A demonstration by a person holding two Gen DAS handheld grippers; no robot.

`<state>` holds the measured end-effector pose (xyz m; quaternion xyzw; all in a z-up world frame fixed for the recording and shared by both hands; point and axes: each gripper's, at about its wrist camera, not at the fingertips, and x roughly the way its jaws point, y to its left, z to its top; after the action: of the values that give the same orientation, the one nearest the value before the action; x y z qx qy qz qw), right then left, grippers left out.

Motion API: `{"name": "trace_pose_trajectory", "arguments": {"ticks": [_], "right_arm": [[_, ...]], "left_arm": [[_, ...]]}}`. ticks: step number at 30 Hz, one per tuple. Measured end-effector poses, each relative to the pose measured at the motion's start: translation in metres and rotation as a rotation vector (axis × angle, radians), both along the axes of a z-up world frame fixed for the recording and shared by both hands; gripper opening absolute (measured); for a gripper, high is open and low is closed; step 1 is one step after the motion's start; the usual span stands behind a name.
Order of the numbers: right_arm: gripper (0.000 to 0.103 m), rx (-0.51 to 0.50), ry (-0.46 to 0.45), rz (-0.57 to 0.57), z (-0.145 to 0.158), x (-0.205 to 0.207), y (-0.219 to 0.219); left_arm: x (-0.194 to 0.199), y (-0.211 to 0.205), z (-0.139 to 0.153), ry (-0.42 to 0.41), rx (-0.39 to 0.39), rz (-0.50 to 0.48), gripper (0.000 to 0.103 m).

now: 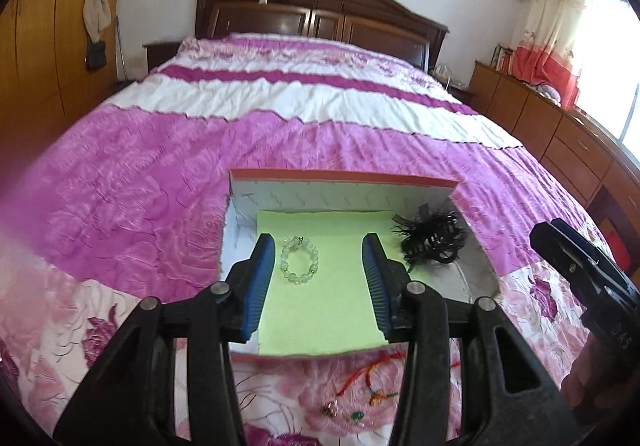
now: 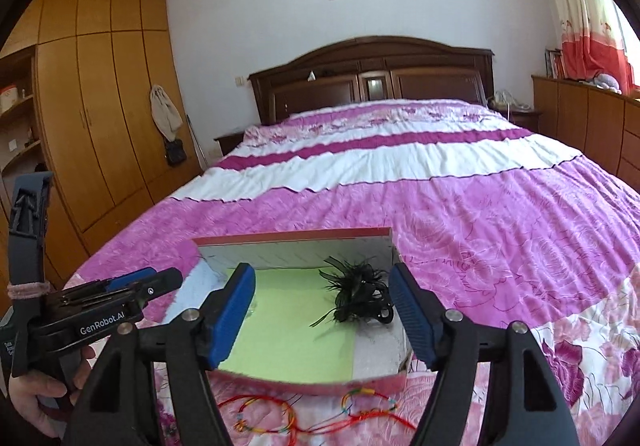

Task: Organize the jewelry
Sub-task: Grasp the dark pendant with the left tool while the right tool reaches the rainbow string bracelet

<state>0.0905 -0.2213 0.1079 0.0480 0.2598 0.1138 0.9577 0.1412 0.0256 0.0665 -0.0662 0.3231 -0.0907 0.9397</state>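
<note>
A pale green beaded bracelet [image 1: 301, 261] lay on the yellow-green liner inside the shallow box [image 1: 344, 182], a black feathered hair clip [image 1: 434, 240] beside it. Both the left gripper [image 1: 320, 282] and right gripper [image 2: 322, 312] hung spread and empty. Red cords [image 2: 280, 412] on the bedspread [image 1: 160, 174] were partly hidden.

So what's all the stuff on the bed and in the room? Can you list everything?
Box: one, white inside, red edge, open on the bedspread.
Green liner: one, pale green, on the box floor.
Bead bracelet: one, clear pale green, on the liner, left side.
Feather hair clip: one, black, at the box's right side.
String bracelets: several, red with coloured knots, on the bedspread in front of the box.
Small charms: a few, gold and green, near the strings.
Bedspread: one, pink and white.
Headboard: one, dark wood.
Wardrobe: one, orange-brown, left.
Left gripper: black with blue pads, open, empty.
Right gripper: same, open, empty.
</note>
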Motion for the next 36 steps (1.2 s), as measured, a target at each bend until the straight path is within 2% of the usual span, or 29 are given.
{"name": "trace_pose_trajectory", "arguments": {"ticks": [4,10,22,28,31,36], "right_arm": [[0.073,0.015,-0.009,-0.006,0.004,-0.022,-0.005],[0.073,0.034,0.027,-0.018,-0.006,-0.042,-0.017],[0.073,0.006,0.127,-0.071,-0.043,-0.064,-0.044],[0.073,0.056,0.203,-0.108,-0.063,-0.06,-0.063],[0.073,0.07,0.233,-0.123,-0.072,-0.057,-0.069],[0.073,0.105,0.275,-0.13,-0.084,-0.055,-0.075]], "left_arm": [[-0.019,0.004,0.006,-0.028,0.008,-0.004,0.041],[-0.036,0.007,-0.005,0.016,0.0,-0.005,0.041],[-0.047,-0.001,-0.055,0.169,0.019,-0.026,0.041],[-0.047,-0.007,-0.077,0.24,0.017,-0.044,0.04],[-0.048,-0.009,-0.086,0.267,0.011,-0.055,0.038],[-0.049,-0.017,-0.101,0.307,0.02,-0.078,0.024]]}}
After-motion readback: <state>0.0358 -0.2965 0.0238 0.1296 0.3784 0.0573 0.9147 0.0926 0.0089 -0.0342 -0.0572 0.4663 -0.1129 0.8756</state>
